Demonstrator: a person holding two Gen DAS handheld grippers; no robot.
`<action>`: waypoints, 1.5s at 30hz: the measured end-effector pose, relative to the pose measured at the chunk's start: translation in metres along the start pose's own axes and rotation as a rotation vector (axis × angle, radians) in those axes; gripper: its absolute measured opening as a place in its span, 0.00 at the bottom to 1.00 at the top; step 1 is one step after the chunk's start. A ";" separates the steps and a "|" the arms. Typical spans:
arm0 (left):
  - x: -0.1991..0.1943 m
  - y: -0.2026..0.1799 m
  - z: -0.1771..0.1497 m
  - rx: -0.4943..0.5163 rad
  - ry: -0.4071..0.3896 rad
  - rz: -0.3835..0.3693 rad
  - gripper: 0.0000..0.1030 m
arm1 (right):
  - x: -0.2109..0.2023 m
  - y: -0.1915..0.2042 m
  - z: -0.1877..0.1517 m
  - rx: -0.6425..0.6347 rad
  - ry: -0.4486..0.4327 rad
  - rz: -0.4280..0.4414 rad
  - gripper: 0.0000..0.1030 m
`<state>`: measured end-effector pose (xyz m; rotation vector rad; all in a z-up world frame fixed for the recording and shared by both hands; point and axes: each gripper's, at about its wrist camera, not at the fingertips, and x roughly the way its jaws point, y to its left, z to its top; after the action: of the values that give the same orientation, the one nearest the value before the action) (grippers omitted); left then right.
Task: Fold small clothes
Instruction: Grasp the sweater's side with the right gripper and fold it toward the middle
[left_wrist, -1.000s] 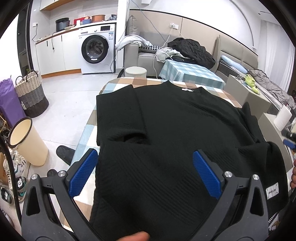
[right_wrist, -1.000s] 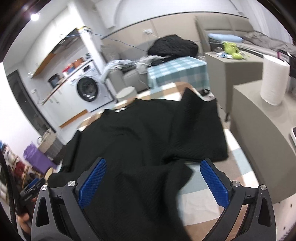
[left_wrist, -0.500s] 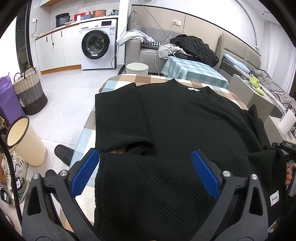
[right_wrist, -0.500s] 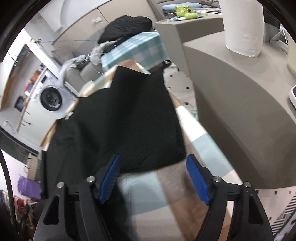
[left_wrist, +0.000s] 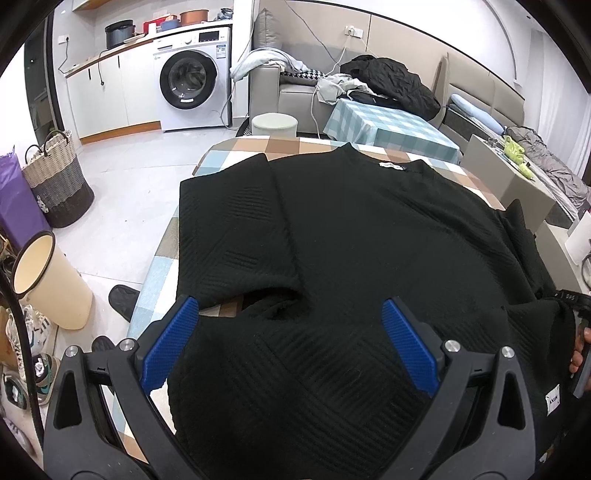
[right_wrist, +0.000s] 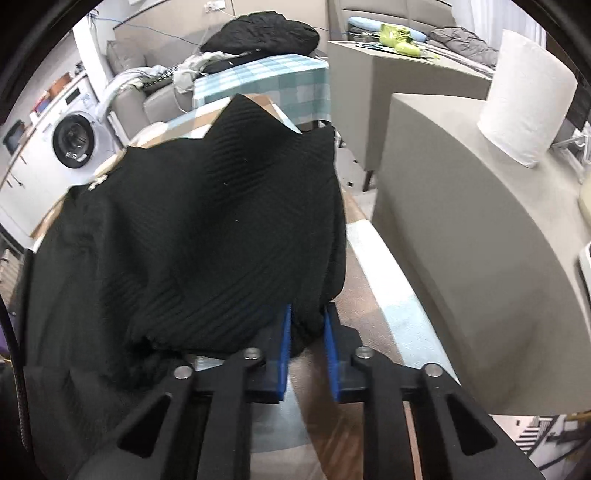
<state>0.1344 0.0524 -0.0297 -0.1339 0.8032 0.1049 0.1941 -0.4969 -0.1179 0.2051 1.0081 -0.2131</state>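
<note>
A black textured sweater (left_wrist: 351, 229) lies flat on the checked table (left_wrist: 236, 147), collar at the far side, its left sleeve spread out. My left gripper (left_wrist: 288, 306) hovers open over the sweater's near part, with nothing pinched between its blue pads. In the right wrist view the sweater's right sleeve (right_wrist: 207, 229) bunches up toward the camera. My right gripper (right_wrist: 307, 314) is closing, and a fold of the sleeve's edge sits pinched between its blue pads just above the table (right_wrist: 373, 288). A hand on the right gripper's handle shows at the left wrist view's right edge.
A grey counter (right_wrist: 461, 240) with a paper roll (right_wrist: 528, 96) stands close on the table's right. On the floor to the left are a cream bin (left_wrist: 51, 280), a wicker basket (left_wrist: 59, 188) and shoes. A washing machine (left_wrist: 188, 79), a stool (left_wrist: 274, 123) and a sofa lie beyond.
My right gripper dropped to the sweater's right sleeve edge and went from wide open to pinching the cloth. My left gripper shifted slightly over the sweater and stayed open.
</note>
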 end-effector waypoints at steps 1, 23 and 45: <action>0.002 -0.001 0.001 0.002 0.002 0.002 0.96 | -0.006 -0.005 0.002 0.018 -0.028 0.013 0.14; -0.006 0.013 -0.001 -0.037 -0.045 -0.015 0.96 | -0.087 0.107 0.047 -0.002 -0.264 0.587 0.13; -0.006 0.035 -0.010 -0.095 -0.044 -0.025 0.96 | -0.026 0.071 0.020 0.240 0.030 0.373 0.48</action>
<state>0.1181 0.0846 -0.0355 -0.2309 0.7525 0.1223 0.2166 -0.4317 -0.0803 0.6103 0.9538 0.0099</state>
